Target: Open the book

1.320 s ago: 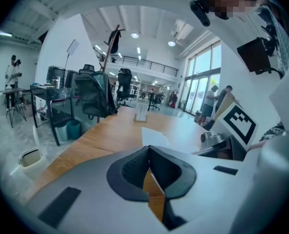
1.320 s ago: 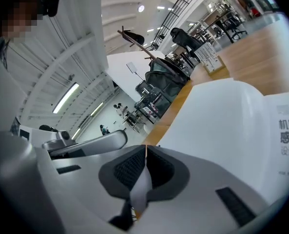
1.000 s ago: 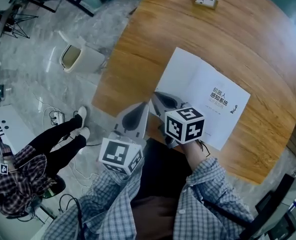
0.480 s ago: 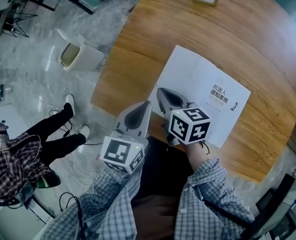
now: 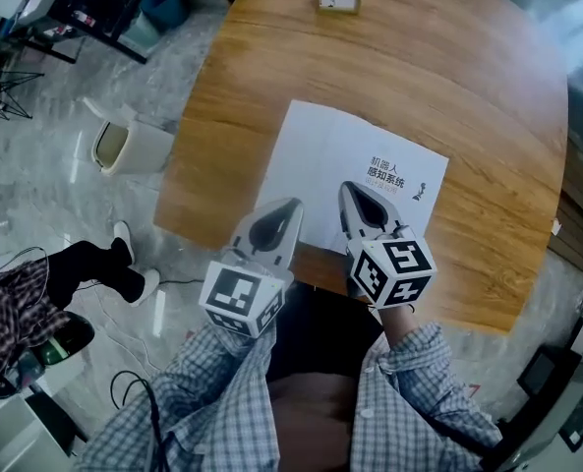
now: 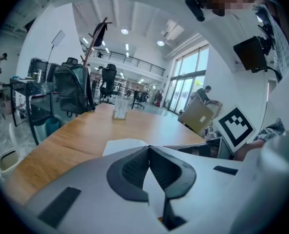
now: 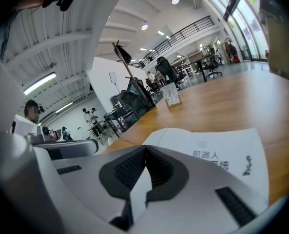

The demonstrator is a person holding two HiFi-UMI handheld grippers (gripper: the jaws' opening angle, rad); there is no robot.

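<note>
Book (image 5: 316, 160) lies spread flat on the table (image 5: 488, 106) with its title page up, so the opening looks done. Your left gripper (image 5: 291, 205) at its 7 o'clock and right gripper (image 5: 349, 188) at 6 o'clock have jaws together, empty.

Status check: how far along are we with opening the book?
Done, by the look of it: the book lies spread flat on the table, title page up. In hand: nothing; the left gripper and right gripper both have jaws together and empty, at its near edge. Left: probably only backing the grippers away.
</note>
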